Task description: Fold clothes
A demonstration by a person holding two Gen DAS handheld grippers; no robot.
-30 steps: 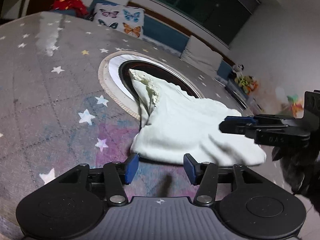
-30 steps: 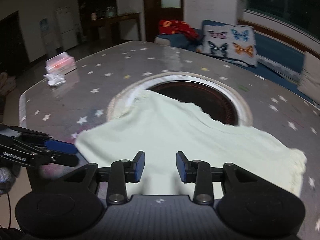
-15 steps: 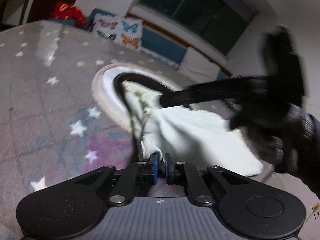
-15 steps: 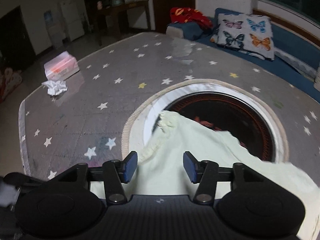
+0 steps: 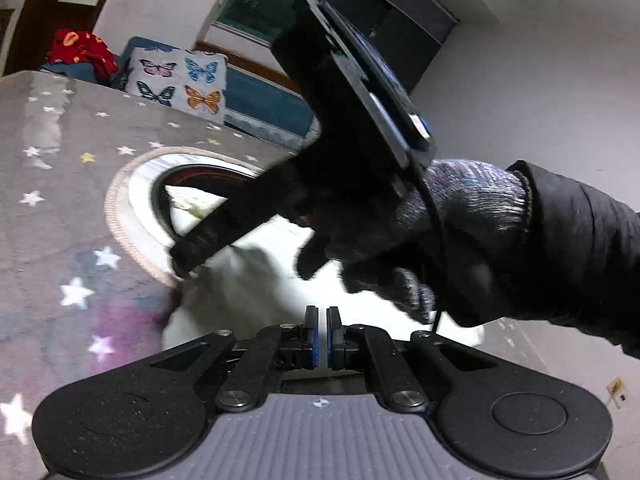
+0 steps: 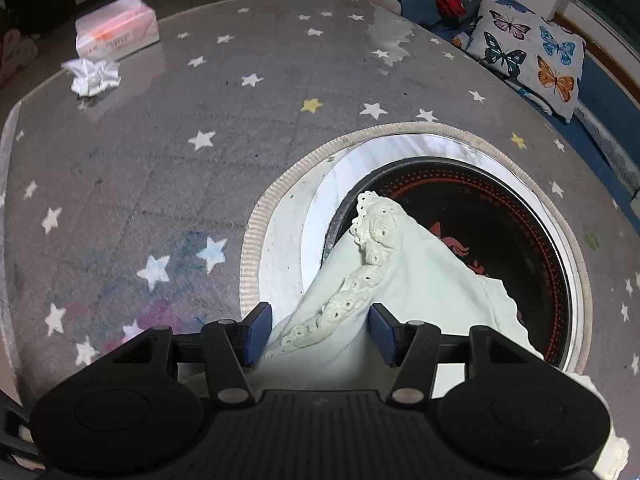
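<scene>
Since a second ago, the left gripper (image 5: 322, 334) has been pressing its blue pads together at the near edge of the one pale cream garment with a lace-trimmed edge (image 6: 404, 280); whether cloth is pinched between them cannot be told. Meanwhile, the right gripper (image 6: 320, 334), gripped by a gloved hand (image 5: 452, 232), has swung across over the cloth and is standing with jaws spread, the lace trim lying between the pads, untouched. One garment is lying on the grey star-patterned table cover (image 6: 180, 152), its long axis running from the grippers toward the round black-and-orange inset (image 6: 492, 216), its lace corner resting on that inset. One pink tissue box (image 6: 116, 32) and one crumpled white tissue (image 6: 92, 76) are sitting well apart.
</scene>
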